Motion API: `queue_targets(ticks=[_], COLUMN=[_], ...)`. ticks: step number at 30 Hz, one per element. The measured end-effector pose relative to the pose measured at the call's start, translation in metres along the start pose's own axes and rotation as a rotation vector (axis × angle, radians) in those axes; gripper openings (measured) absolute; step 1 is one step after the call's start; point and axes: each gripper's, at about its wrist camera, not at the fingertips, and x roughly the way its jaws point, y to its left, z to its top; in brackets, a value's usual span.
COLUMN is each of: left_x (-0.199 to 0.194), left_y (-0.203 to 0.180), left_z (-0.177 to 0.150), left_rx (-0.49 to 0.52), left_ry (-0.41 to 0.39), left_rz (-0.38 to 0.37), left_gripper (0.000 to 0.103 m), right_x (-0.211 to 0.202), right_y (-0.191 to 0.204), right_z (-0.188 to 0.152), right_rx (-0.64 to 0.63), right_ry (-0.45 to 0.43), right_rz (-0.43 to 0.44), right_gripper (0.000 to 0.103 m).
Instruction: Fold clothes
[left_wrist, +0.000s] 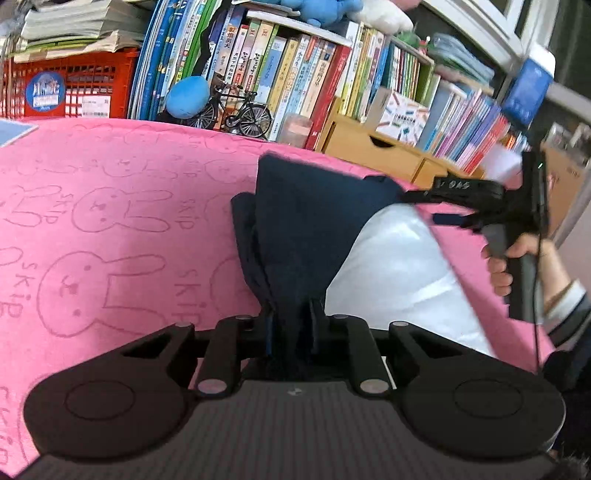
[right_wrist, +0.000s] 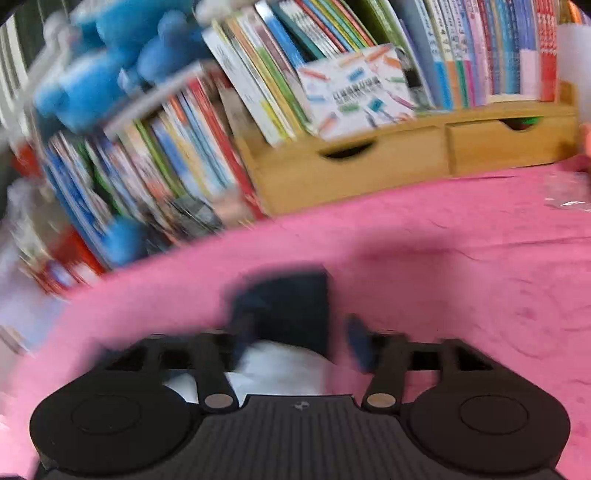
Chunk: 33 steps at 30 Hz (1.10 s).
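across the lower frame: pink bunny-print cloth (left_wrist: 110, 229) | top: crowded bookshelf (left_wrist: 295, 74) | left gripper (left_wrist: 291, 325) clenched on navy garment (left_wrist: 306, 229) | right gripper (right_wrist: 299, 343) released

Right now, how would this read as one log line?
step: folding | left claw: shut on navy garment | right claw: open at its far edge | surface: pink bunny cloth

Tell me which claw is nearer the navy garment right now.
Left. The left claw is clamped on the navy garment's near edge. The right claw stands open at its far corner, fabric between the fingers but not pinched.
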Motion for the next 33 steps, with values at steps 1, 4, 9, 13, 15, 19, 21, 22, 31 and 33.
queue_targets(ticks=[1, 4, 9, 13, 15, 19, 21, 22, 31, 33], left_x=[0.000, 0.001, 0.003, 0.004, 0.004, 0.003, 0.001, 0.000, -0.009, -0.012], left_y=[-0.001, -0.001, 0.005, 0.009, 0.010, 0.011, 0.010, 0.009, 0.014, 0.017], left_z=[-0.001, -0.004, -0.007, -0.011, -0.014, -0.021, -0.026, -0.028, -0.035, -0.037], left_rx=[0.009, 0.015, -0.005, -0.012, -0.005, 0.014, 0.027, 0.034, 0.009, -0.007], left_ry=[-0.001, -0.005, -0.005, -0.003, -0.009, -0.028, -0.048, -0.058, -0.092, -0.093], left_rz=[0.005, 0.009, -0.001, -0.008, -0.007, -0.003, 0.010, 0.015, 0.015, 0.009], left_gripper=[0.020, 0.021, 0.024, 0.026, 0.026, 0.027, 0.027, 0.027, 0.027, 0.027], right_x=[-0.006, -0.027, -0.039, -0.007, 0.011, 0.046, 0.063, 0.067, 0.084, 0.088], right_y=[0.007, 0.045, 0.120, 0.168, 0.183, 0.203, 0.210, 0.210, 0.206, 0.205], right_z=[-0.003, -0.011, -0.033, -0.057, -0.061, -0.056, -0.056, -0.058, -0.055, -0.052], right_rx=[-0.054, -0.286, -0.574, -0.702, -0.719, -0.713, -0.728, -0.725, -0.694, -0.671], right_ry=[-0.029, -0.106, -0.069, 0.031, 0.038, 0.064, 0.073, 0.068, 0.050, 0.058], right_rz=[-0.019, -0.016, 0.092, 0.117, 0.114, 0.124, 0.114, 0.116, 0.147, 0.160], right_gripper=[0.081, 0.079, 0.046, 0.030, 0.026, 0.022, 0.022, 0.022, 0.021, 0.021])
